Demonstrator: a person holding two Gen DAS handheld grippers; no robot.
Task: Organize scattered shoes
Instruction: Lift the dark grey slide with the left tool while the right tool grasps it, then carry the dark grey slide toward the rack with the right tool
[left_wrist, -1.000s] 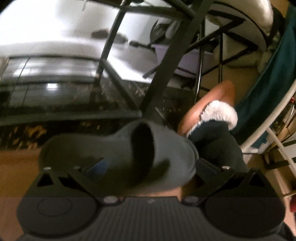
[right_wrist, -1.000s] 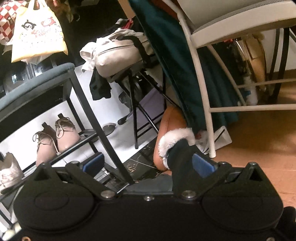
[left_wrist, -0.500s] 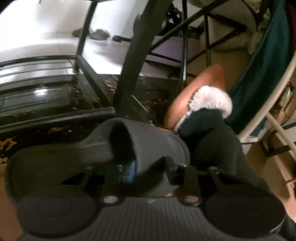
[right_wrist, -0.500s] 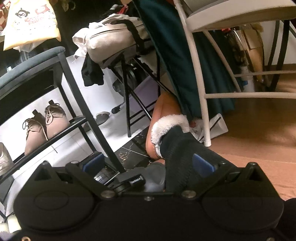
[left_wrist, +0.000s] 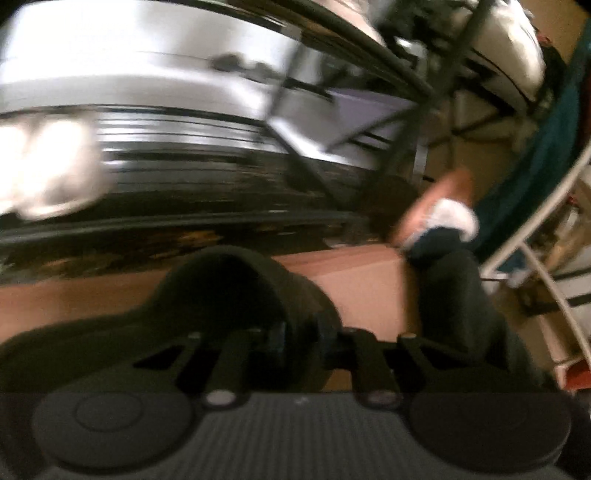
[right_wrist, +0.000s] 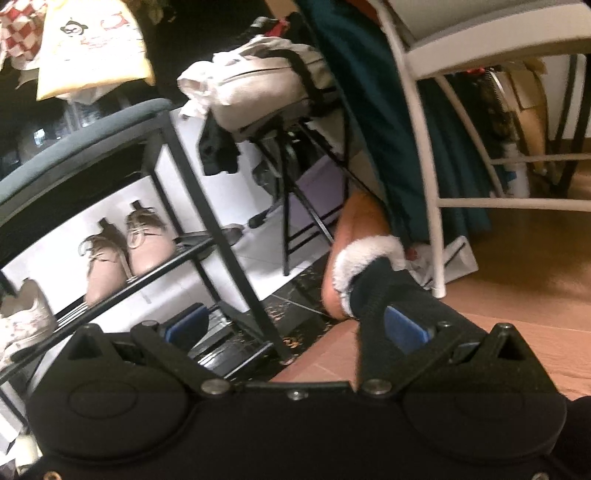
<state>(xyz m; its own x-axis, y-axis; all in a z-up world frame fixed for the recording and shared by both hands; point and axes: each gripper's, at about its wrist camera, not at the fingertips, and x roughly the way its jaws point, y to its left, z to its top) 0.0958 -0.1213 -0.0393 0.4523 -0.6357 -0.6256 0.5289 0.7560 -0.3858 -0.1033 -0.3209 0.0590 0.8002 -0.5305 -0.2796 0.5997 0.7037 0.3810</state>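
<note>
Beside the black shoe rack (right_wrist: 207, 206), left gripper (left_wrist: 295, 336) clamped on a dark slipper (left_wrist: 229, 295) above the floor, right gripper (right_wrist: 295, 325) spread wide, its right finger against a fleece-lined slipper (right_wrist: 358, 258), beige lace-ups (right_wrist: 125, 247) shelved.

Chair (right_wrist: 417, 155): white frame, standing on the wooden floor (right_wrist: 524, 280).
Teal fabric (right_wrist: 362, 92): hanging beside the chair.
Cream bag (right_wrist: 258, 88): resting on a black folding stand (right_wrist: 295, 206).
Tote bag (right_wrist: 92, 40): yellow, hanging upper left.
</note>
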